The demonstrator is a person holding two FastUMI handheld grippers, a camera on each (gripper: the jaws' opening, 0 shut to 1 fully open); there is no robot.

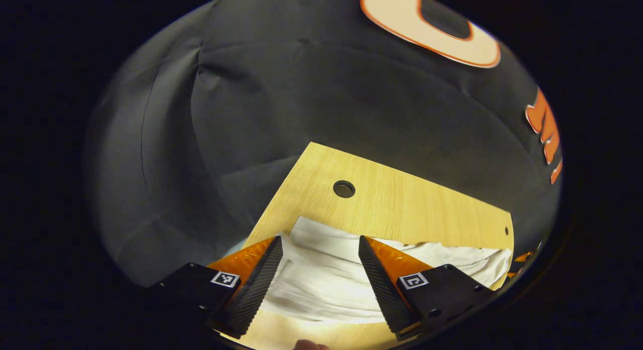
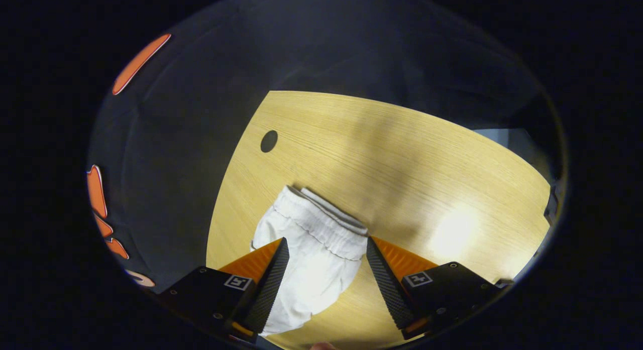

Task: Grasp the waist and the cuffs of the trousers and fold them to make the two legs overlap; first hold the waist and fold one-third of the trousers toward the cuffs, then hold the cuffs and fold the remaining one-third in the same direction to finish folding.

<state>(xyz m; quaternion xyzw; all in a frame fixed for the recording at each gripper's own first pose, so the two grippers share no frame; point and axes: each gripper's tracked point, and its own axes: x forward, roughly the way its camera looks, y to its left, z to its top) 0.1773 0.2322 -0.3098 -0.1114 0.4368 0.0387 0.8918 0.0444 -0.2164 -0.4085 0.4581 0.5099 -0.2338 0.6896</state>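
White trousers lie on a light wooden table. In the right gripper view their gathered elastic waist faces away from me, and the cloth runs back between the fingers of my right gripper, which stands open above it. In the left gripper view rumpled white trouser cloth spreads across the table, and my left gripper hangs open over it with a wide gap between its fingers. Neither gripper has hold of the cloth.
The table has a round cable hole near its far left corner, seen as the hole in the left gripper view. Black cloth walls stand close behind the table edges. Bare wood lies to the right of the waist.
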